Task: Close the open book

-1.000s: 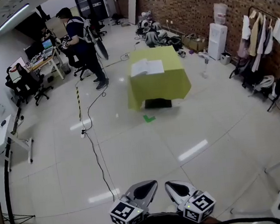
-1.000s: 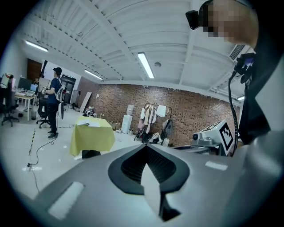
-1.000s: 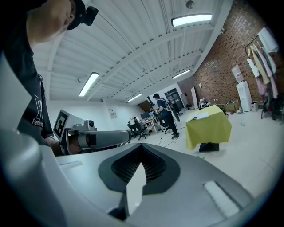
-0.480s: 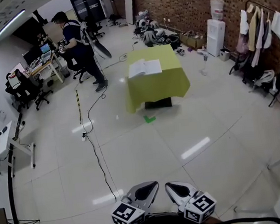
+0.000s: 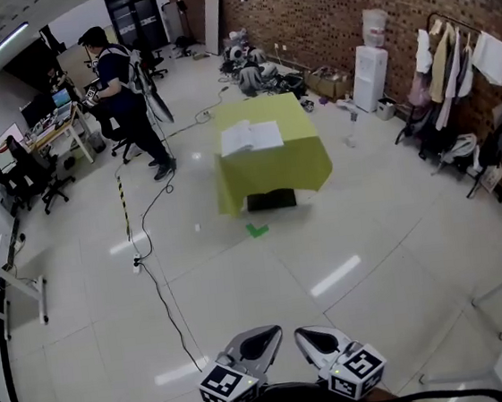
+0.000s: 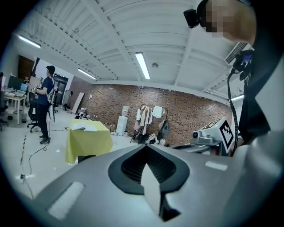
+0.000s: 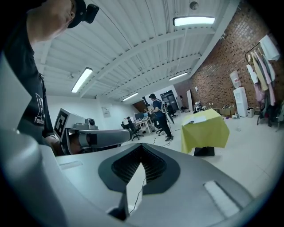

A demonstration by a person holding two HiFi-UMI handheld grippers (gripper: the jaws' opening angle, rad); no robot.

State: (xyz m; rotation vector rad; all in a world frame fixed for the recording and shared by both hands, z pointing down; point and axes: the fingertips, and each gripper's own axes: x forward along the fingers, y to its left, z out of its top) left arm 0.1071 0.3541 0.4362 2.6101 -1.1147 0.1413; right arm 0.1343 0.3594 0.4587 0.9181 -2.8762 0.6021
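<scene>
Bright ceiling strips (image 6: 143, 65) — floor (image 5: 336, 276) glare, fisheye edges.

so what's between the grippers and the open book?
Head view: bare tiled floor, one green tape mark, then the table's yellow cloth under the book.

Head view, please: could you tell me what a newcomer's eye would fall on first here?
The table, draped in yellow-green, stands alone on the pale floor, the open book lying on its far left part. A person in dark clothes stands left of it, and the left tool and right tool sit at the bottom edge, far away, jaws together and empty.
</scene>
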